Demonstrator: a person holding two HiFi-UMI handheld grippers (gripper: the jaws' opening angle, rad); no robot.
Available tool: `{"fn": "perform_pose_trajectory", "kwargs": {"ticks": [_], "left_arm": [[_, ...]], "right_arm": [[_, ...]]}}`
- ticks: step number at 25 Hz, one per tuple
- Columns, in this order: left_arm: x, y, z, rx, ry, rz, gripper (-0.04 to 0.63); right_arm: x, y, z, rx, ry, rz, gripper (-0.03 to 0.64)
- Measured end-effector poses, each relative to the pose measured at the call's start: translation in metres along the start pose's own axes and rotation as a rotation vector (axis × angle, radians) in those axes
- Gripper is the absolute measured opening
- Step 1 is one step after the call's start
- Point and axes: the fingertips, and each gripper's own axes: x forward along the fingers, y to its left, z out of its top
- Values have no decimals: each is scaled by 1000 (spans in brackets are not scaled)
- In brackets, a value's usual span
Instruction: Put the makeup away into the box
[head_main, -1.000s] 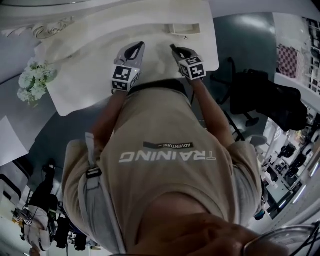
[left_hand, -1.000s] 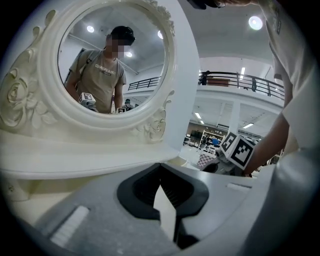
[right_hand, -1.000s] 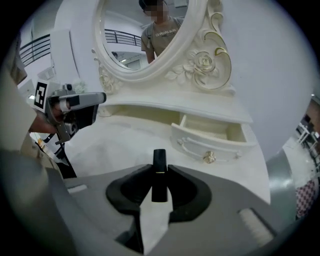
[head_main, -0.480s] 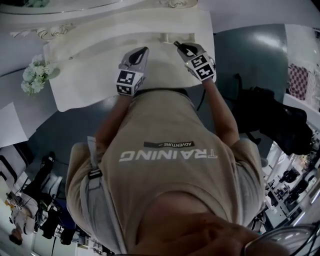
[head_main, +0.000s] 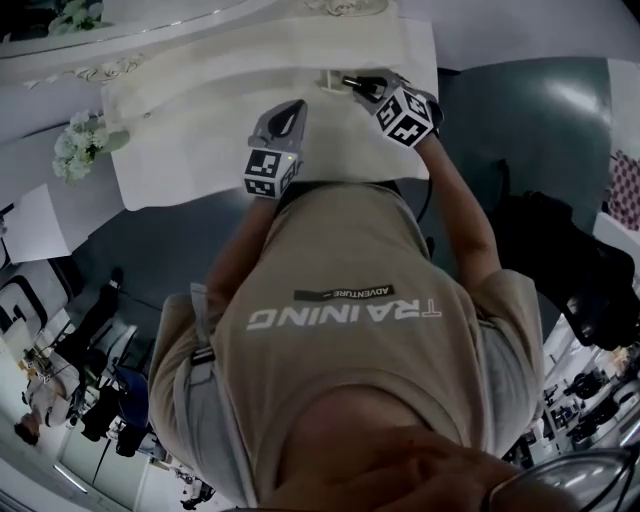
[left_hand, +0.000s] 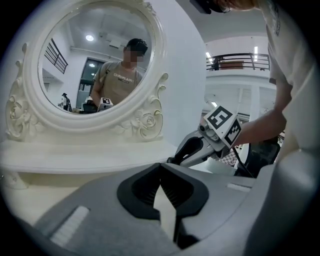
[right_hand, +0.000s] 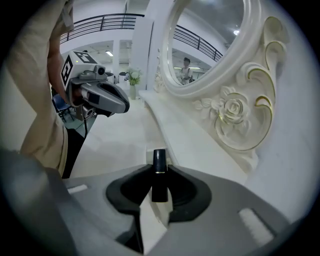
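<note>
Makeup tube (right_hand: 159, 159) in R claw (right_hand: 159, 172) nr box (head_main: 332, 78), table (head_main: 200, 150) corner.

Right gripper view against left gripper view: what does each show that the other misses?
Only the right gripper view: a black lipstick clamped in the right tool. Only the left gripper view: the left tool shut, nothing in it, and the right tool's marker cube. Both: the carved white mirror frame and the white tabletop.
</note>
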Motion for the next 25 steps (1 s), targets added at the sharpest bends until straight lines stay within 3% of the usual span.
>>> {"fn": "perform_pose_trajectory", "kwargs": {"ticks": [14,25], "left_arm": [[-6,-9,-15,-32,32,113,6],[2,-14,-13,-15,37,96,6]], "right_arm": [[17,2,-6,-31,-39,126,101],[15,1,-3,-25,-68,136,103]]}}
